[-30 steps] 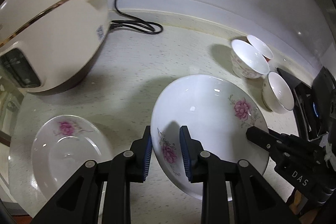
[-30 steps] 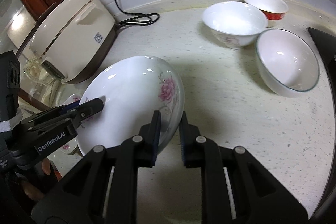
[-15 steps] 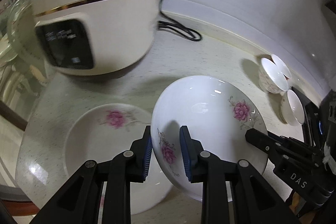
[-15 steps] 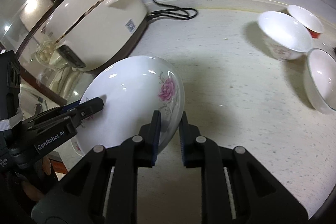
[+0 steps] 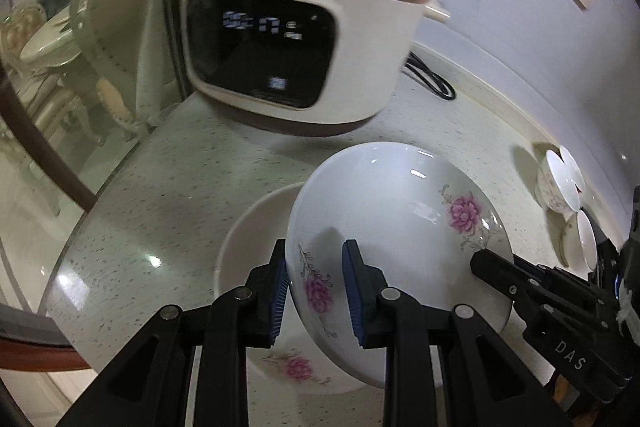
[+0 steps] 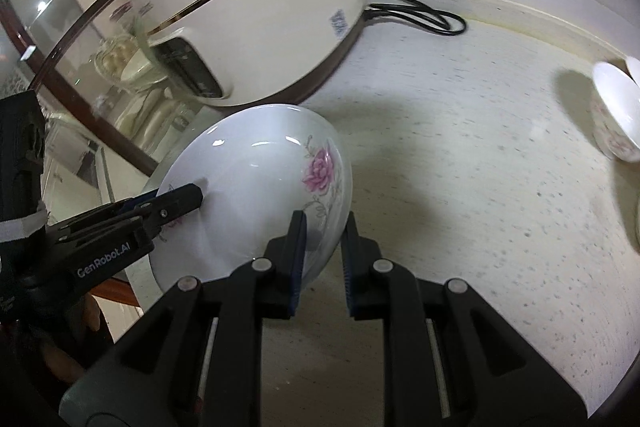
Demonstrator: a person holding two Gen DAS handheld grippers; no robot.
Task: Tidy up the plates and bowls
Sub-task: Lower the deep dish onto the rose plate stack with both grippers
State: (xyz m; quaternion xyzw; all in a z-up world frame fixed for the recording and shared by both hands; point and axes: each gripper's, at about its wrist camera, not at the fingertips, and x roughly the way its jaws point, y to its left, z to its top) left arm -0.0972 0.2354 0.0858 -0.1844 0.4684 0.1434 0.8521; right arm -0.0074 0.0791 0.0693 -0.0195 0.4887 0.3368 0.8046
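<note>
second plate (image 5: pixel 256 239) under held plate (image 5: pixel 400 211), left wrist view only

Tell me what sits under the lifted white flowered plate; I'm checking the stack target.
Under the lifted white flowered plate lies a second white plate with pink flowers on the speckled stone counter. Its right half is covered by the lifted plate, so nothing there can be seen.

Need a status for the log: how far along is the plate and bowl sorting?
Done: nothing visibly stacked yet. In hand: the left gripper and right gripper each clamp a rim of one floral plate, held above a second floral plate on the counter by the rice cooker. Left: set it down there, then gather the small bowls at the far right.
</note>
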